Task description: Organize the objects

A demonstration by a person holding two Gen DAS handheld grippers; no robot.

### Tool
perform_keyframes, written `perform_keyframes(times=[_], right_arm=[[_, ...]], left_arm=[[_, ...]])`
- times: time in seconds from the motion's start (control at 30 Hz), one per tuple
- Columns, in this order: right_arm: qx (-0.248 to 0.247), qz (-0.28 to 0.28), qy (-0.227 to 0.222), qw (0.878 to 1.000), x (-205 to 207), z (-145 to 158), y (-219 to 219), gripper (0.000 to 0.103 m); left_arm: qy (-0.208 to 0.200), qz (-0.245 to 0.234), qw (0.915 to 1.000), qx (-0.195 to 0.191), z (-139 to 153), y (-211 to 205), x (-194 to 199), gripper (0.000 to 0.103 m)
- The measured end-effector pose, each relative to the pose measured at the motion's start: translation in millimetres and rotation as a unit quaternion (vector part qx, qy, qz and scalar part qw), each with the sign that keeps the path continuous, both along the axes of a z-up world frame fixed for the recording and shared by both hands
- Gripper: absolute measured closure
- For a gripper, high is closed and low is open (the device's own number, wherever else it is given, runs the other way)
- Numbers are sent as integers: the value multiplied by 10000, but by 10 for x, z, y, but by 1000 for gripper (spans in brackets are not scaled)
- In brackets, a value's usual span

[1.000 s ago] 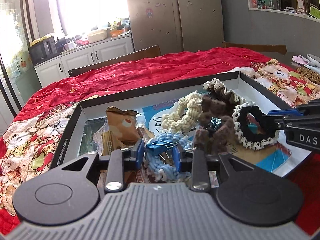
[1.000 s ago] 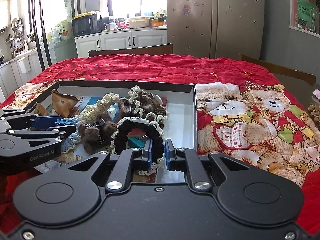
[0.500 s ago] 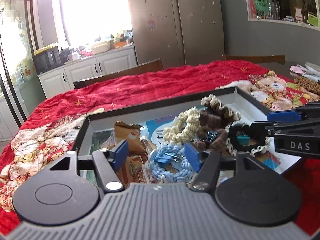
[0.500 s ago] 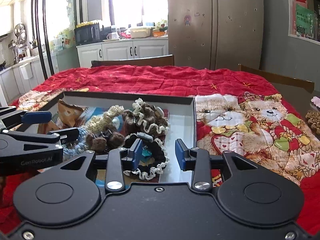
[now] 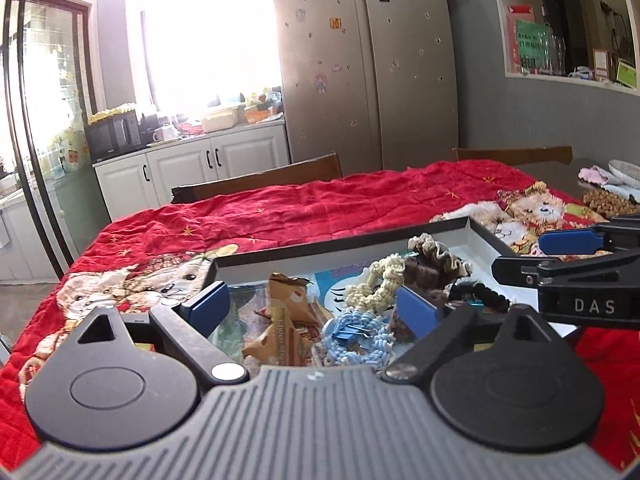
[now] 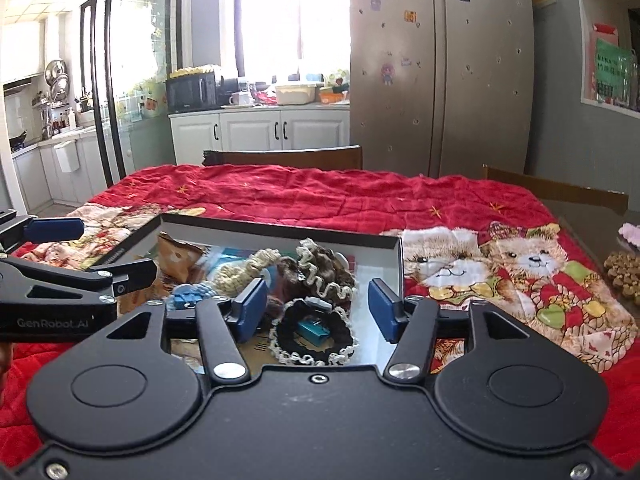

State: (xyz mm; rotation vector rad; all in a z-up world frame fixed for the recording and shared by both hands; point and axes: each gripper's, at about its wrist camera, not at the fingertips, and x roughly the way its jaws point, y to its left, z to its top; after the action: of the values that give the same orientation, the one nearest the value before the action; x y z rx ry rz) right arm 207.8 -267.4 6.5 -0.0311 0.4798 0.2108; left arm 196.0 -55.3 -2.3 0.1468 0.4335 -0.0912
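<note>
Both grippers, left point(image 5: 312, 312) and right point(image 6: 318, 310), gape empty over tray point(image 6: 280, 227). Black scrunchie point(image 6: 314, 336) at 6 o'clock: soft, light; pinch its band.

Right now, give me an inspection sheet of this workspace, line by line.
Surface: red quilt with bear prints covers the table.
Job's things: shallow tray holds a black scrunchie, brown scrunchie, cream scrunchie, blue scrunchie, blue clip and snack packet.
Clutter: brown beaded mat at the table's right edge.
Grippers: left gripper and right gripper both open, holding nothing, above the tray.
Cables: nothing seen.
Surroundings: fridge, white cabinets, microwave, wooden chairs.
</note>
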Motion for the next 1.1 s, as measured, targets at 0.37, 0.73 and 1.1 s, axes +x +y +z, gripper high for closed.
perform_keyframes(times=[0.37, 0.73, 1.1], right_arm=[[-129, 324, -222, 9991, -462, 234, 133, 34], [-259, 533, -288, 9978, -924, 316, 252, 31], [-380, 449, -406, 9974, -1211, 403, 264, 29]], left_arm=[[-162, -65, 9998, 106, 172, 88, -413, 1], [-181, -123, 9996, 202, 196, 160, -800, 0], [-152, 38, 9996, 255, 197, 318, -1068, 0]])
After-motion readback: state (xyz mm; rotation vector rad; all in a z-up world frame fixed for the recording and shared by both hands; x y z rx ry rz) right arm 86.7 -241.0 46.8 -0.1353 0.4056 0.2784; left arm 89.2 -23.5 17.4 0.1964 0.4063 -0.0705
